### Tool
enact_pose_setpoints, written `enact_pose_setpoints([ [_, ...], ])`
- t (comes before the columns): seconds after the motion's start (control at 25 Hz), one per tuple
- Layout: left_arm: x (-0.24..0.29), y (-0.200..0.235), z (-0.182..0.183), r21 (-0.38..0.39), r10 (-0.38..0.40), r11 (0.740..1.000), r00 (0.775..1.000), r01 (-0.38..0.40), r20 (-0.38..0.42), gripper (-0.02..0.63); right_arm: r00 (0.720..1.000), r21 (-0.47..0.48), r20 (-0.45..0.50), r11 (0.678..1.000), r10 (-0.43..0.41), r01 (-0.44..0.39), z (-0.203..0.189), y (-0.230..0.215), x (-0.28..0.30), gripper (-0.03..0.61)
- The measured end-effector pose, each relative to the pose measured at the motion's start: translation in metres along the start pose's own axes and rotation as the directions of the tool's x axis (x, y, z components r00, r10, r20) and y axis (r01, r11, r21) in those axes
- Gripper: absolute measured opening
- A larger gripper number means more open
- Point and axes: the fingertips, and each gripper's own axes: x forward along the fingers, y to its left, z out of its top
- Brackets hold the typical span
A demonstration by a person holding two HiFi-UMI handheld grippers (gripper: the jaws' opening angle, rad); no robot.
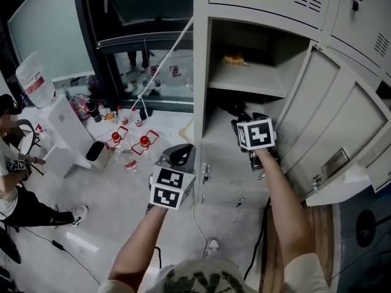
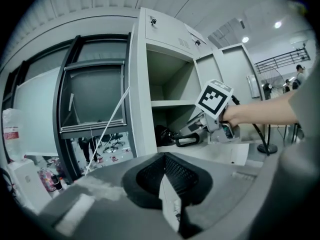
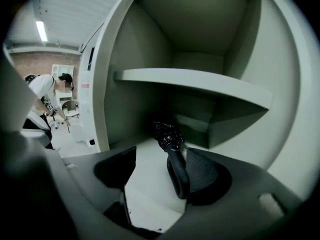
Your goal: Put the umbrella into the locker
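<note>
Grey left tool (image 1: 182, 153), black-and-white marker cube (image 1: 170, 187)

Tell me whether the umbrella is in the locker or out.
In: the umbrella lies on the locker floor, beneath the shelf.

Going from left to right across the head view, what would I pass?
A seated person → water dispenser → bottles on the floor → left gripper → right gripper → open locker door.

Matt grey painted-metal locker (image 3: 200, 84), umbrella (image 3: 167, 136) of crinkled black cloth, smooth plastic loop handle (image 3: 177, 169)
</note>
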Motion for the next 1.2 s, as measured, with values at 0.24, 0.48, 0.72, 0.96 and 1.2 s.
enact_pose_setpoints([
  [0.24, -0.015, 0.007, 0.010, -0.031, -0.030, 0.999, 0.999, 0.031, 0.020, 0.005, 0.996, 0.102, 0.083, 0.994, 0.020, -0.029, -0.004, 0.024, -0.047, 0.310],
  [0.48, -0.030, 0.010, 0.011, -0.061, -0.074, 0.995, 0.997, 0.076, 0.029, 0.005, 0.986, 0.164, 0.167, 0.986, 0.010, -0.038, -0.013, 0.050, -0.095, 0.229],
  [0.72, -0.046, 0.007, 0.013, -0.080, -0.110, 0.990, 0.993, 0.113, 0.044, 0.005, 0.971, 0.172, 0.241, 0.984, -0.005, -0.037, -0.021, 0.077, -0.135, 0.107],
  [0.96, -0.060, 0.006, 0.012, -0.079, -0.130, 0.988, 0.990, 0.134, 0.044, 0.005, 0.950, 0.186, 0.312, 0.981, 0.000, -0.061, -0.021, 0.100, -0.162, 0.002],
  [1.2, -0.071, 0.016, 0.013, -0.082, -0.108, 0.990, 0.993, 0.112, 0.049, 0.005, 0.946, 0.174, 0.325, 0.982, 0.012, -0.072, -0.021, 0.111, -0.166, 0.002],
])
